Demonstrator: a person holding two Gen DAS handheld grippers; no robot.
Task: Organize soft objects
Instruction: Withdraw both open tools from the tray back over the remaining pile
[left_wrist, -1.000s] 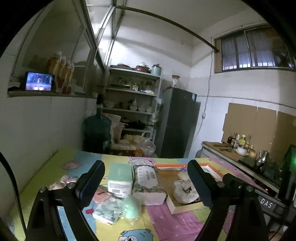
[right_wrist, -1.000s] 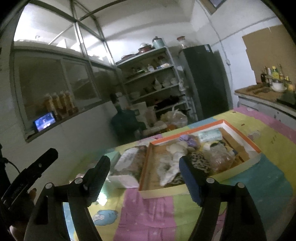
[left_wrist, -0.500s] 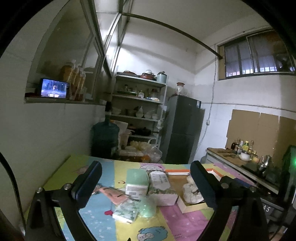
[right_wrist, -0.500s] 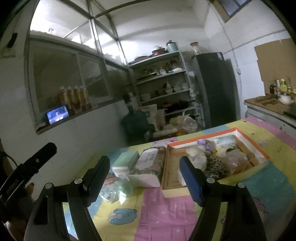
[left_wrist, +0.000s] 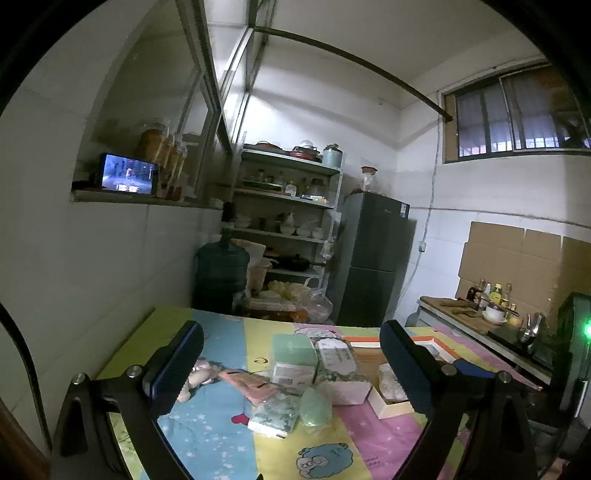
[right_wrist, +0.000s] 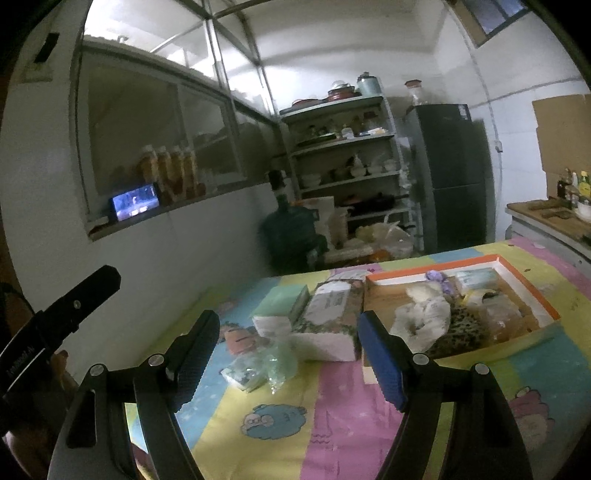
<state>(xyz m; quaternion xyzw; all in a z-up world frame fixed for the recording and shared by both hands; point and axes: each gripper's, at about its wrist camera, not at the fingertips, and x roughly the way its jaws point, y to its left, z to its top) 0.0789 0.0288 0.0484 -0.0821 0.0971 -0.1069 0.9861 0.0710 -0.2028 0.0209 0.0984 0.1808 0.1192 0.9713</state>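
Hovering spread and empty, both tongs (left_wrist: 291, 354) (right_wrist: 286, 343) face what looks like tissue packs (right_wrist: 328, 317) beyond them.

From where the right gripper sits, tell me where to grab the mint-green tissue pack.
Take the mint-green tissue pack across its narrow width, coming from above: it lies flat, its right side sits against the floral tissue pack, so a side approach looks blocked. The right gripper is open.

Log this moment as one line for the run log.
left tongs: open, empty | right tongs: open, empty | orange-rimmed tray: part filled | tissue packs: on table outside tray
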